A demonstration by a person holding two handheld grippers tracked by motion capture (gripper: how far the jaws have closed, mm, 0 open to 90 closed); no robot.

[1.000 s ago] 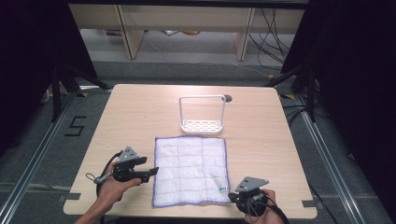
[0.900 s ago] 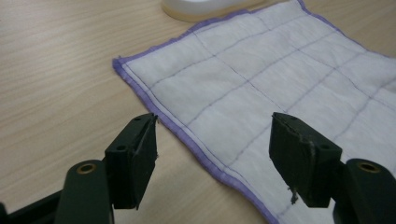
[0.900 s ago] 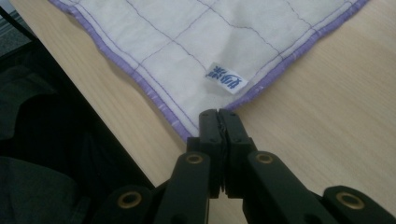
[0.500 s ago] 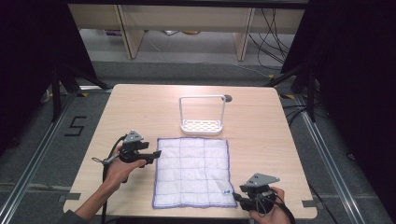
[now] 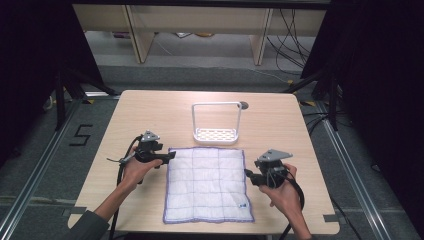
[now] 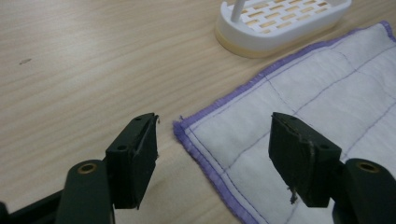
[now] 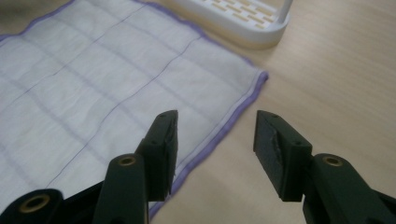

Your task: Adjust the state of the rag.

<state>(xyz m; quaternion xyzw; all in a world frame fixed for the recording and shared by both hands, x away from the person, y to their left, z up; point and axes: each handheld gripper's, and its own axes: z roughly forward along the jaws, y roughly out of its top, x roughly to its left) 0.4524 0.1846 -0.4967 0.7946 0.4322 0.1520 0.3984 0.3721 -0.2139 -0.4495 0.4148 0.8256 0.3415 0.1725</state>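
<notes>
A white cloth (image 5: 207, 182) with purple edging and grid lines lies flat on the wooden table (image 5: 150, 112). My left gripper (image 5: 168, 156) is open at the cloth's far left corner (image 6: 180, 125), which lies between its jaws in the left gripper view. At the cloth's right edge, my right gripper (image 5: 248, 175) is also open; its jaws straddle the purple hem (image 7: 224, 128) just short of the far right corner (image 7: 261, 74). Neither holds anything.
A white perforated tray (image 5: 216, 135) with a tall wire handle stands just beyond the cloth; it appears as tray (image 6: 280, 23) and tray (image 7: 243, 21) in the gripper views. A small dark hole (image 5: 244, 105) sits behind it. Bare table lies left and right.
Both grippers have moved away from the near table edge toward the far side: the left to the cloth's far left corner, the right up along the cloth's right edge.
</notes>
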